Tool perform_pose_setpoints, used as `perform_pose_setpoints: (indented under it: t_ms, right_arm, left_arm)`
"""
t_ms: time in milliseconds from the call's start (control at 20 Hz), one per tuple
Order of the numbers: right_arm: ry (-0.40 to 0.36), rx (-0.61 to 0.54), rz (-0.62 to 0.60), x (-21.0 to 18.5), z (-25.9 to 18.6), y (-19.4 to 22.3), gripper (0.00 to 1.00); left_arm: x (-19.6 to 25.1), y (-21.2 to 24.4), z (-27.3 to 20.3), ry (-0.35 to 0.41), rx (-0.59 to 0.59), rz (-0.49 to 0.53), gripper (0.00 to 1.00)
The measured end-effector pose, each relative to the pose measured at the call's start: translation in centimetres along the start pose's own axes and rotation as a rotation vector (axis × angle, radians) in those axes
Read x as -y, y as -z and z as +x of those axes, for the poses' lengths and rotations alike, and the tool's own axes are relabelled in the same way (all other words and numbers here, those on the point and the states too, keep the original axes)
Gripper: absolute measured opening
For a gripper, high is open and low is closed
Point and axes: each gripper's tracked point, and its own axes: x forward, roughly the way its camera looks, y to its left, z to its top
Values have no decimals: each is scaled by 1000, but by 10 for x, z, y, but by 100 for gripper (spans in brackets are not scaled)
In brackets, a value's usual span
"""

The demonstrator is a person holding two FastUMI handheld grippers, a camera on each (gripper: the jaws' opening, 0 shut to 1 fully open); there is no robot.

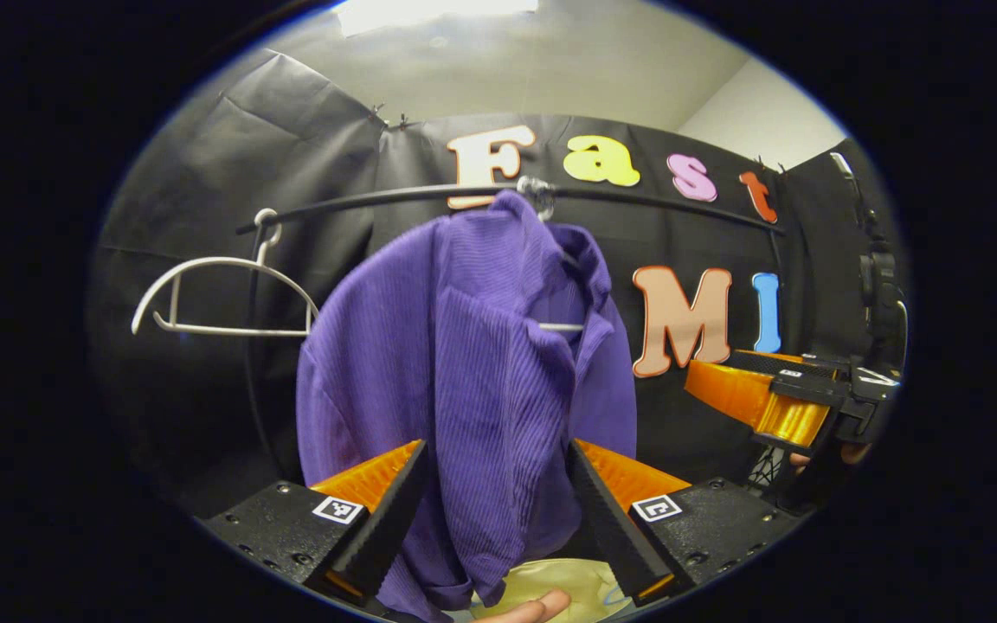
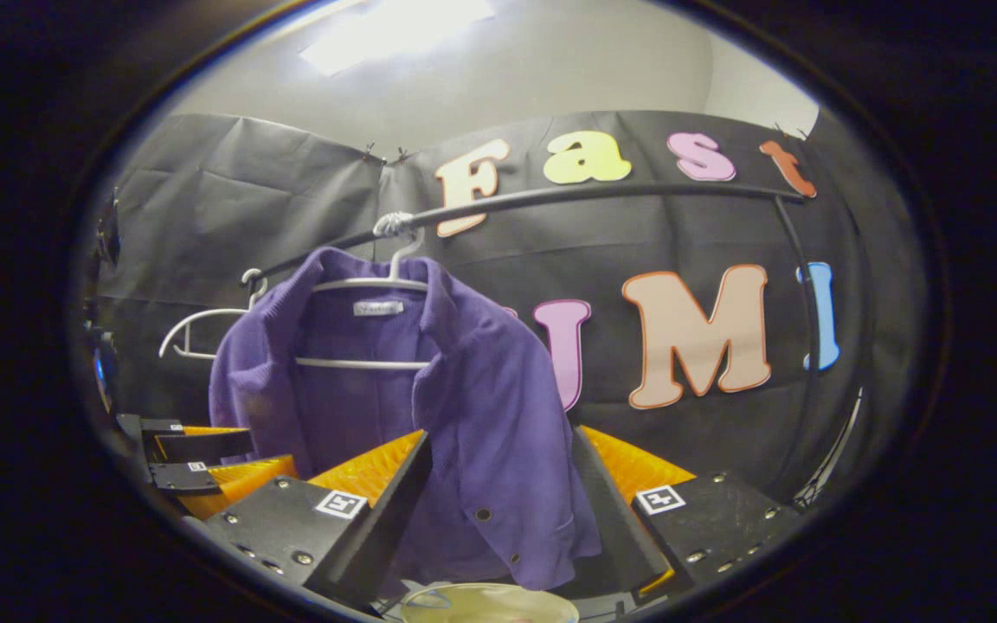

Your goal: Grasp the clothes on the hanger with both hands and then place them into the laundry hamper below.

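On a black rail (image 2: 602, 192), purple jacket (image 2: 472, 415) hanging from a white hanger (image 2: 373, 285), left tool (image 1: 494, 502) and right tool (image 2: 498, 502) both spread apart around its cloth, empty hanger (image 1: 213, 294) beside it

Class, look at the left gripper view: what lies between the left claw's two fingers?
In the left gripper view, the purple jacket hangs between the open left claw's fingers; neither finger visibly presses it.

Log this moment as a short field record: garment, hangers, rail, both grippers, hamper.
garment: purple jacket, hanging on a white hanger
spare hanger: empty white hanger, same rail
rail: black rail
left gripper: open, fingers either side of the jacket
right gripper: open, jacket front between fingers
hamper: pale rim below, barely visible
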Motion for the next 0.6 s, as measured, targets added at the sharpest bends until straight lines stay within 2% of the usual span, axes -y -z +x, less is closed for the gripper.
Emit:
perform_pose_setpoints:
  t_ms: [100, 150, 300, 350, 400, 450, 550, 600]
  right_arm:
    - [-14, -34, 11, -7, 24, 18, 98]
    - [-29, -46, 20, -14, 33, 26, 98]
    - [-74, -53, 37, -34, 58, 36, 99]
    - [-84, -57, 39, -40, 65, 37, 99]
    - [-94, -59, 43, -47, 71, 39, 99]
    - [-105, -53, 49, -54, 78, 38, 99]
    - [-116, -47, 38, -67, 92, 36, 99]
    - [-79, -46, 9, -65, 96, 34, 99]
  left_arm:
    - [-6, 5, 14, -23, -11, 4, 97]
    - [-8, 1, 19, -27, 6, 14, 94]
    - [-14, -10, 36, -65, 46, 20, 60]
    - [-18, -14, 40, -76, 57, 26, 55]
    - [-21, -16, 43, -83, 62, 30, 46]
    - [-20, -16, 46, -77, 64, 28, 46]
    - [-25, -17, 46, -71, 61, 18, 18]
    - [-28, -19, 40, -69, 53, 15, 4]
